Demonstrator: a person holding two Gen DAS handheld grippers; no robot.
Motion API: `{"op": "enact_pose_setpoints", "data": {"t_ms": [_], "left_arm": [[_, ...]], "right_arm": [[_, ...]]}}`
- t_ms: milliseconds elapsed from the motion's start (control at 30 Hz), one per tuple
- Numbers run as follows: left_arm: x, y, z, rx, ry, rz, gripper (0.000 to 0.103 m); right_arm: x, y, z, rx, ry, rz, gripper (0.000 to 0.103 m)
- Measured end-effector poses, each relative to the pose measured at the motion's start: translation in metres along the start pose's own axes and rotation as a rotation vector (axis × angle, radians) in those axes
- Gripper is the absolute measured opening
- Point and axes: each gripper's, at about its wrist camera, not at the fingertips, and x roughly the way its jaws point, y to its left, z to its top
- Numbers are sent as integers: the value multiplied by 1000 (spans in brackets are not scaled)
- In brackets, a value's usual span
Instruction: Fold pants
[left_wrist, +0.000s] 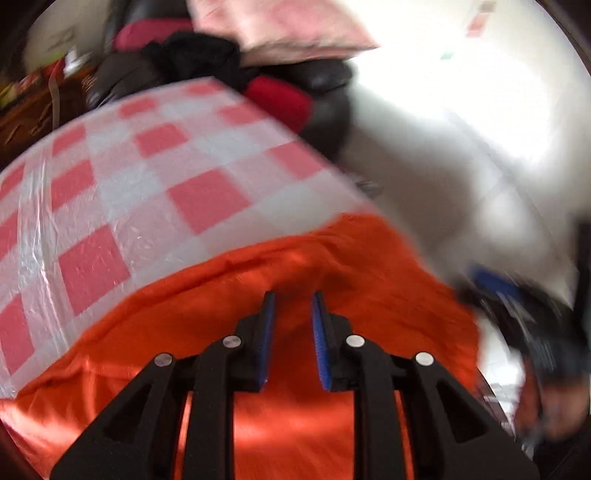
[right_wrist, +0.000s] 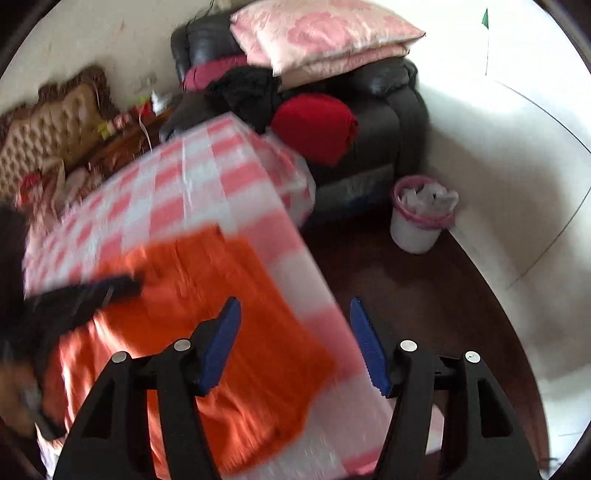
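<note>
Pants (left_wrist: 229, 317): orange cloth spread on the table, filling the lower centre of the left wrist view; in the right wrist view it lies lower left to centre, its edge near the table's right border.
Table (left_wrist: 155, 173): covered in a pink-and-white checked sheet under clear plastic; bare checks show in the upper left of the left wrist view.
Left gripper (left_wrist: 293, 306): jaws narrow, a slim gap between the blue pads (left_wrist: 267, 325); orange cloth shows through the gap, and whether the pads pinch it cannot be told. In the right wrist view it is a dark blurred shape at mid left, over the pants.
Right gripper (right_wrist: 295, 314): jaws wide apart, nothing between the pads (right_wrist: 221, 343); it hangs over the pants' edge and the table's right border. In the left wrist view it is a blurred dark and blue form at lower right.
Bin (right_wrist: 421, 218): white pail with a pink liner, on the dark floor at centre right; crumpled white paper or plastic fills its top.
Armchair (right_wrist: 384, 110): black, upper centre; it carries two pink pillows (right_wrist: 325, 33), a red cloth (right_wrist: 317, 125) and dark garments (right_wrist: 243, 92).
Image quality: both views smeared by motion.
</note>
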Motion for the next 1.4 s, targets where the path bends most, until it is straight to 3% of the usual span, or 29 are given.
{"op": "enact_pose_setpoints", "data": {"t_ms": [67,133,200,233,333,400,500,567,633,767,800,867,1033,1167,1267,1333,1400], "left_arm": [[1,5,6,-44,-41,-13,22],[-5,8,10,-79,-75,-31,38],[-22,8,4,-86,-133,-35,42],[-37,9,-2,-85,-179,-32,48],[-96,24,-43,-152,-341,20,69],[-126,40,-79,-232,-399,77,73],[-148,62,-136,-369,-345,219,70],[-156,66,-166,-400,-315,251,64],[-158,68,-192,-372,-284,355,48],[-155,80,-228,-362,-222,374,45],[-159,72,-240,-319,-234,403,45],[-165,60,-255,-260,-221,417,45],[-160,51,-274,-203,-224,461,46],[-160,52,-274,-207,-229,460,47],[-161,52,-274,-208,-232,459,47],[-160,50,-274,-206,-234,464,48],[-161,51,-274,-208,-235,462,48]], "right_arm": [[3,-1,-16,0,29,-9,60],[-2,-1,-24,-19,7,-36,60],[-6,1,-30,-42,-10,-63,60],[-10,2,-31,-44,-18,-83,60],[-36,7,-31,-58,-111,-126,63],[-51,19,-35,-93,-159,-106,64],[-60,72,-52,-245,-199,-27,70],[-55,106,-62,-338,-198,-19,70],[-50,130,-62,-376,-201,25,70],[-16,171,-30,-441,-149,88,70],[-6,178,-22,-466,-125,103,69],[14,189,-10,-516,-87,51,65],[62,180,12,-539,-38,-64,62],[52,171,21,-518,-42,-34,59],[22,153,30,-428,-95,102,64],[22,135,35,-396,-63,85,64],[31,132,31,-455,-11,59,64]]}}
